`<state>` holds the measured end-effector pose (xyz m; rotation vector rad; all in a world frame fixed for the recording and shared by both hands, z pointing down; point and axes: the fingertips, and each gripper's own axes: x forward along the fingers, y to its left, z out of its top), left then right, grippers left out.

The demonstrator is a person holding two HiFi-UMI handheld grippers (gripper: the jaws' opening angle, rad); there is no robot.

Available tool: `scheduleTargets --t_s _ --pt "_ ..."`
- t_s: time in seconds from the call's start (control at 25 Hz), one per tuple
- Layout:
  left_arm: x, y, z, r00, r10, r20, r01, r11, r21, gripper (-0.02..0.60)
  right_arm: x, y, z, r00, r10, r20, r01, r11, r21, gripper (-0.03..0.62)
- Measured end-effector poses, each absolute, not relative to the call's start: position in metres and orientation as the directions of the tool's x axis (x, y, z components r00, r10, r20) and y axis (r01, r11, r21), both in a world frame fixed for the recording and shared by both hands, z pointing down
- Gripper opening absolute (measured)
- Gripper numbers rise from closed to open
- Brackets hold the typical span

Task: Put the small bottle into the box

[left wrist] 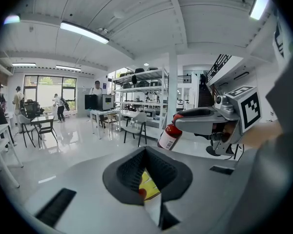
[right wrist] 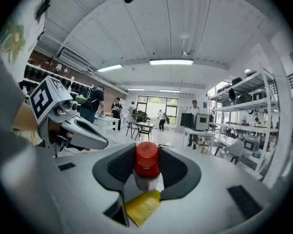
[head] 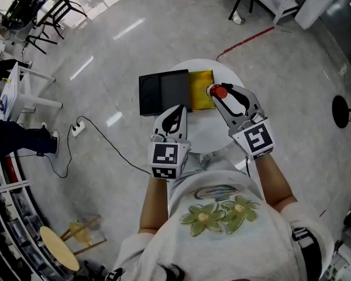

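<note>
A small bottle with a red cap and a white label is held in my right gripper, which is shut on it just below the cap. The bottle hangs over the right edge of the yellow box, which lies beside a black tray-like part on a round white table. My left gripper hovers near the box's front edge, fingertips together and nothing in them. In the left gripper view the bottle shows tilted in the other gripper's jaws. A strip of yellow box shows below the bottle.
A cable and power strip lie on the shiny floor to the left of the table. A wooden stool stands at lower left, black chairs at upper left, and a black round stand base at the right.
</note>
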<state>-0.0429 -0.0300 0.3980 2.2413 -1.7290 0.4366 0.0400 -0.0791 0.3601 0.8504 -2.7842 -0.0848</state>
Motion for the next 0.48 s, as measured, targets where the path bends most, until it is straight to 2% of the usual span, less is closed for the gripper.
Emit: scheduleTargets --t_s 0.48 --pt "-0.09 -0.067 0.413 0.262 -0.858 0.442 -0.963 -0.264 0.058 0.003 0.013 -0.114 0.397 -0.756 -0.583 0.298 -0.589 0.804 0.079 0.149"
